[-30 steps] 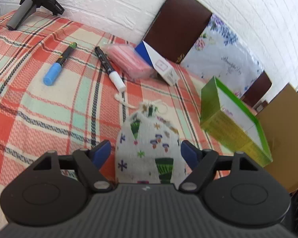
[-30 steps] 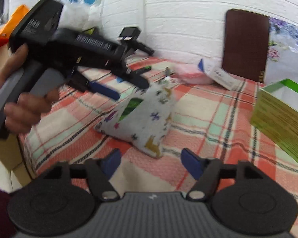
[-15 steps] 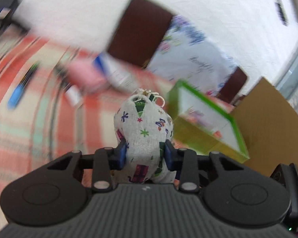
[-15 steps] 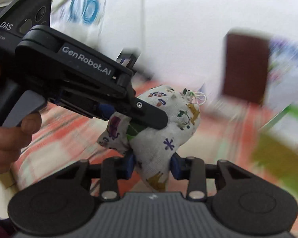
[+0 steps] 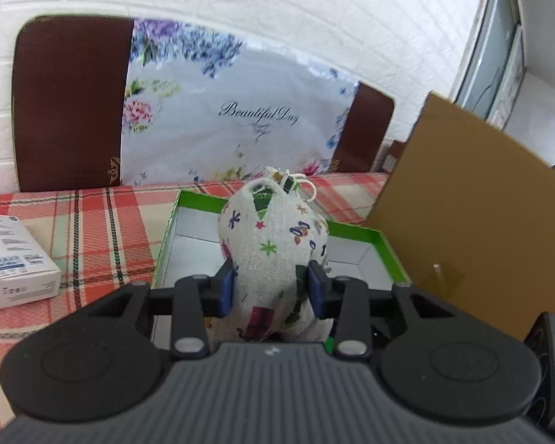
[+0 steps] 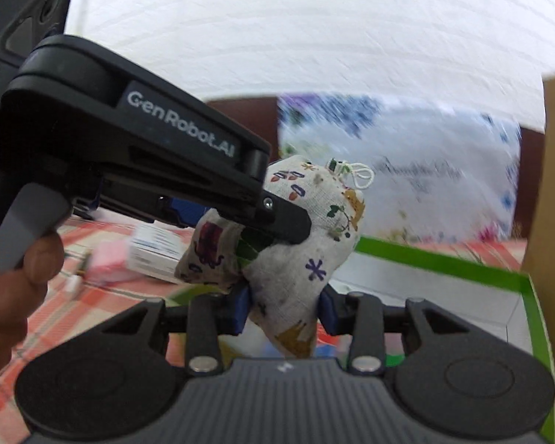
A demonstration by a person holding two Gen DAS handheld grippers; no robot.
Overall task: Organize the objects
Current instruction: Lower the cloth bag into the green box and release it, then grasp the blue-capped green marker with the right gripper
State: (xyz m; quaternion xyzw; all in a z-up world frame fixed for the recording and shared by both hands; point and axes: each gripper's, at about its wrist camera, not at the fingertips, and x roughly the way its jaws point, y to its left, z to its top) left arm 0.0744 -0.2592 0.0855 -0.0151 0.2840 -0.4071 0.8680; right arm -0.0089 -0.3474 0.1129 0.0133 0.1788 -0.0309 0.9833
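A: Both grippers are on the same thing — the left gripper [image 5: 272, 288] has its blue pads [image 5: 226, 288] pressed into the sides of the printed cloth pouch [image 5: 273, 248], closed down to the width of the fabric.

B: And from the right wrist view, the right gripper [image 6: 283, 309] is pinching the lower end of that pouch [image 6: 307, 244] the same way, with the left tool's black body [image 6: 137, 155] coming in from ten o'clock, a hand [image 6: 14, 277] on its grey trigger.

A: The pouch is up off the cloth — held over the green-rimmed box [image 5: 192, 199], drawstring knot at twelve o'clock.

B: Plaid tablecloth [image 5: 92, 229] runs out to nine o'clock, a white carton [image 5: 14, 259] lying on it there.

A: Cardboard sheet [image 5: 473, 203] stands at three o'clock, just beside the box. A floral bag [image 5: 225, 111] leans against the white wall behind.

B: The background in the right wrist view is blurred.
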